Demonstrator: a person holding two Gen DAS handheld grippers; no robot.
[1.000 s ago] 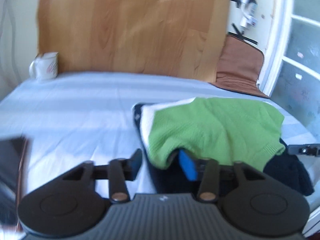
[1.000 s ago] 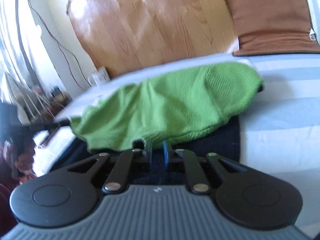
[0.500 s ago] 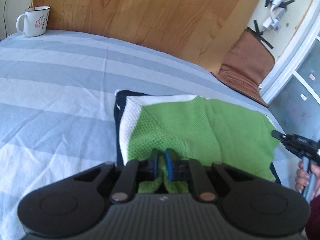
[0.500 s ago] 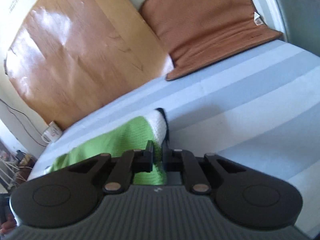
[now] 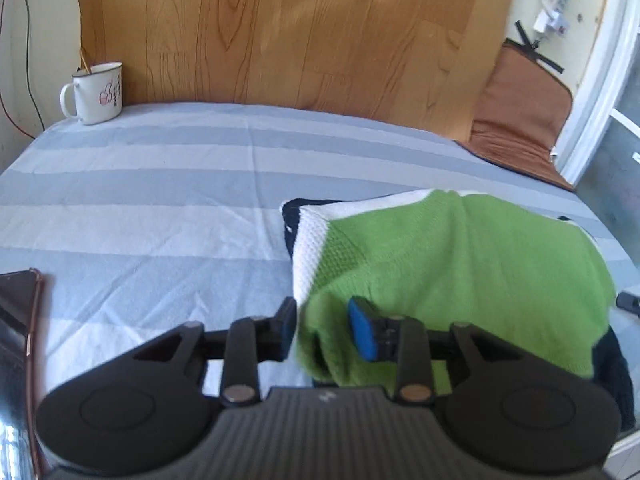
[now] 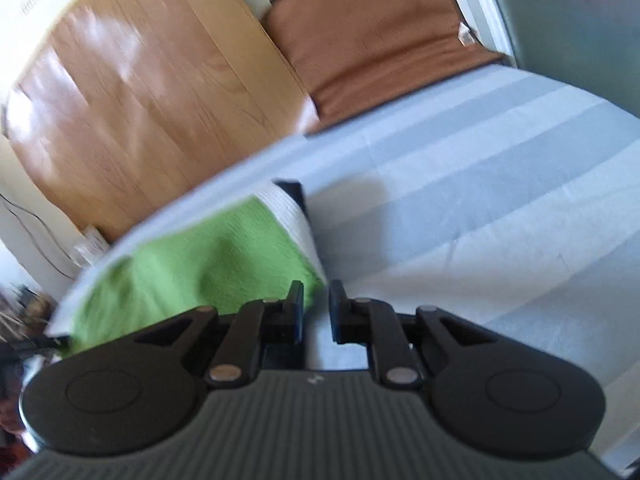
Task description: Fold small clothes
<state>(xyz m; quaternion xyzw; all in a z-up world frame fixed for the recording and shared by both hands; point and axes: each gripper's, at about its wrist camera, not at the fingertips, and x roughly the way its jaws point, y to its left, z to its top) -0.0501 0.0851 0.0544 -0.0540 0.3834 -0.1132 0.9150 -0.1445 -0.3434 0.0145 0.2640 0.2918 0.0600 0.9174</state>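
A small knitted garment, green with a white band and dark navy edge (image 5: 460,264), lies folded on the striped blue-and-white sheet (image 5: 160,208). My left gripper (image 5: 324,330) is open just above its near left corner, the green fold between the blue pads but not pinched. In the right wrist view the same garment (image 6: 208,264) lies to the left. My right gripper (image 6: 316,310) is slightly open and empty at the garment's white-banded corner.
A white enamel mug (image 5: 96,94) stands at the far left of the bed against a wooden board (image 5: 288,32). A brown cushion (image 5: 524,120) leans at the far right. A dark phone-like object (image 5: 18,312) lies at the near left edge.
Both grippers were shut on the garment half a second ago and have opened, letting it go. The garment now lies folded over on the sheet. Both grippers have drawn back slightly.
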